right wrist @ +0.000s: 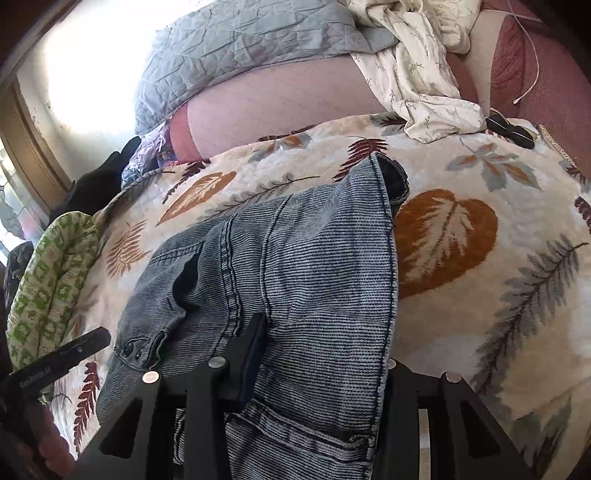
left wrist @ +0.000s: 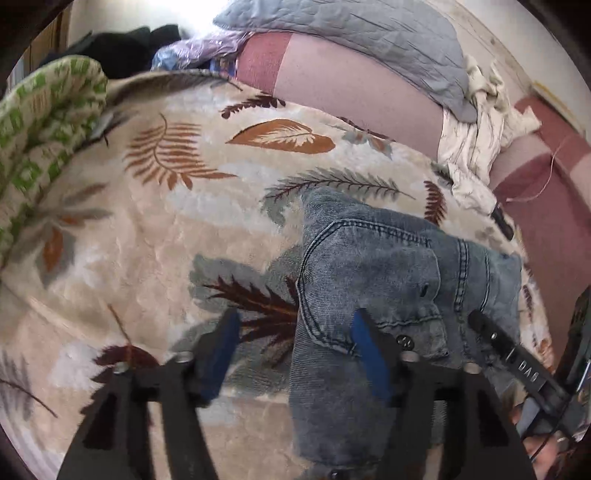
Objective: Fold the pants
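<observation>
Folded blue denim pants [left wrist: 373,266] lie on a cream blanket with a leaf print [left wrist: 155,236]. My left gripper [left wrist: 295,332] is open; its right blue-padded finger rests over the pants' left edge near the waistband button, its left finger is over the bare blanket. In the right wrist view the pants [right wrist: 295,266] drape over my right gripper [right wrist: 317,354]. Its left finger shows against the denim; the right finger is hidden under the fabric. The denim fills the gap between the fingers, so the gripper looks shut on it.
A grey quilted pillow [left wrist: 354,33] and a white floral cloth [left wrist: 476,125] lie on the pink sheet [left wrist: 354,92] at the back. A green-patterned cloth [left wrist: 40,122] is at the left. A black remote-like object [right wrist: 513,131] lies by the white cloth. A window [right wrist: 85,66] glares at the left.
</observation>
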The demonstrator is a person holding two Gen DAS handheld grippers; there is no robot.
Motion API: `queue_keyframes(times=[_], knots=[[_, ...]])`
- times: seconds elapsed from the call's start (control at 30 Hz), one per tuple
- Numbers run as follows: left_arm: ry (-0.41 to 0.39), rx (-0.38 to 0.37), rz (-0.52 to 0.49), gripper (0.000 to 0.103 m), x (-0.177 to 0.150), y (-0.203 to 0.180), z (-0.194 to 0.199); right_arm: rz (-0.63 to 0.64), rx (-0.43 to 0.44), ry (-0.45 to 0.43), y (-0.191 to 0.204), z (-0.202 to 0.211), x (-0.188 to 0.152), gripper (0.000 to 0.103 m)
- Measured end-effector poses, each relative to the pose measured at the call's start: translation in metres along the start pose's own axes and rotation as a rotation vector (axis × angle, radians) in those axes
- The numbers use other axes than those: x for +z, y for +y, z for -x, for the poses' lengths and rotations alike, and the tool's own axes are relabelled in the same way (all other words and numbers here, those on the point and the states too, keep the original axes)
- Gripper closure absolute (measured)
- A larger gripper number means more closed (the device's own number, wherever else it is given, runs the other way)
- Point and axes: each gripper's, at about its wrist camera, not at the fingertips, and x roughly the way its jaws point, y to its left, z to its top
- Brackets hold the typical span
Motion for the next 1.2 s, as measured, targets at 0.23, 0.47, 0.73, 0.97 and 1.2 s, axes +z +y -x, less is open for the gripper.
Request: queue_keyframes(times=[0.23,0.47,0.73,0.97,1.2], knots=[[0.130,-0.100,0.023,0.028,0.000,-0.012,-0.036,0.007,-0.005,0.005,0.002,-0.005,0.002,0.060],[0.141,-0.190,0.050,0.054,-0.002,-0.019,-0.047,0.010,-0.006,0.009,0.001,-0.007,0.001,0.060],[0.043,-0.214,-0.058,0.079,0.006,-0.043,-0.027,0.020,0.008,-0.030,0.004,0.000,0.002,0.067],[-0.063,-0.239,-0.080,0.080,0.018,-0.046,0.015,0.024,0.067,-0.129,0.007,0.023,0.007,0.076],[-0.068,-0.159,-0.096,0.079,0.022,-0.038,0.017,0.121,0.109,-0.231,0.033,0.040,0.006,0.081]])
